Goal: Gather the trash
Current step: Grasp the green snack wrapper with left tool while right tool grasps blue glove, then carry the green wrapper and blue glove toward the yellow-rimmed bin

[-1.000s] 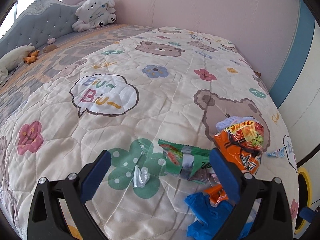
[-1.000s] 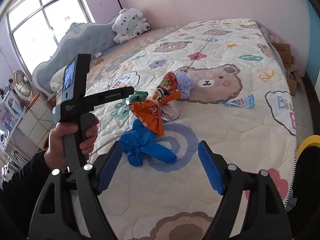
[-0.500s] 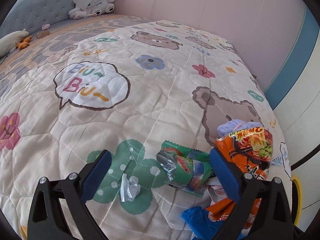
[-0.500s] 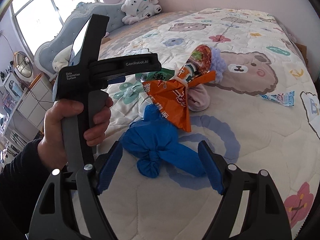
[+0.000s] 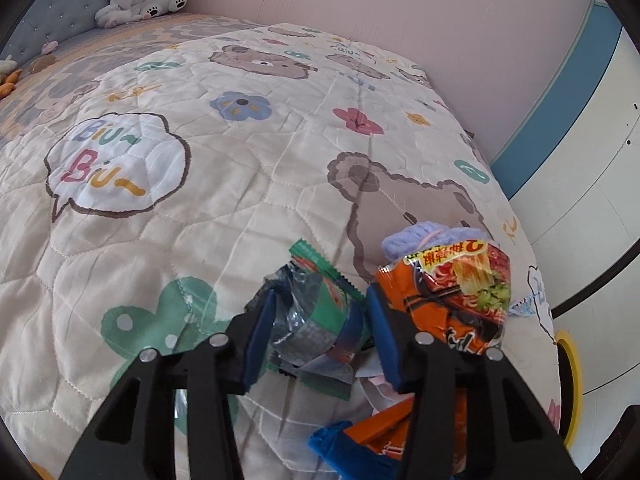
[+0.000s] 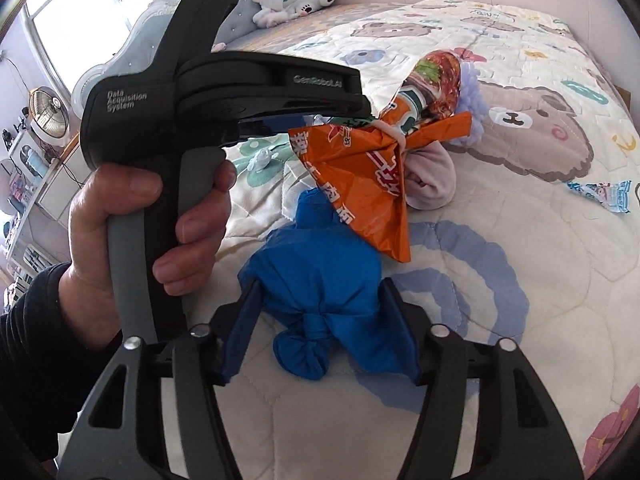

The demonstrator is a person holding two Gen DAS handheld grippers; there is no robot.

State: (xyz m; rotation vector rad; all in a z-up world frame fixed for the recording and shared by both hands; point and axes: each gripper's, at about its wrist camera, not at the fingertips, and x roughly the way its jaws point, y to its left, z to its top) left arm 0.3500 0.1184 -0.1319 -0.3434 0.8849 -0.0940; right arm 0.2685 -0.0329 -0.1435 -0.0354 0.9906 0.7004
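Green crumpled foil wrapper point(image 5: 316, 320) sits clamped between my left gripper point(image 5: 316, 332) pads; my right gripper point(image 6: 320, 328) jaws squeeze the knotted blue plastic bag point(image 6: 320, 280) on the quilt point(image 6: 500, 360).

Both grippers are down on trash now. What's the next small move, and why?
Probably lift both a little, together. The left gripper is pinched on the green wrapper and the right gripper on the blue bag, yet both pieces seem to lie on the quilt, beside the orange noodle packet.
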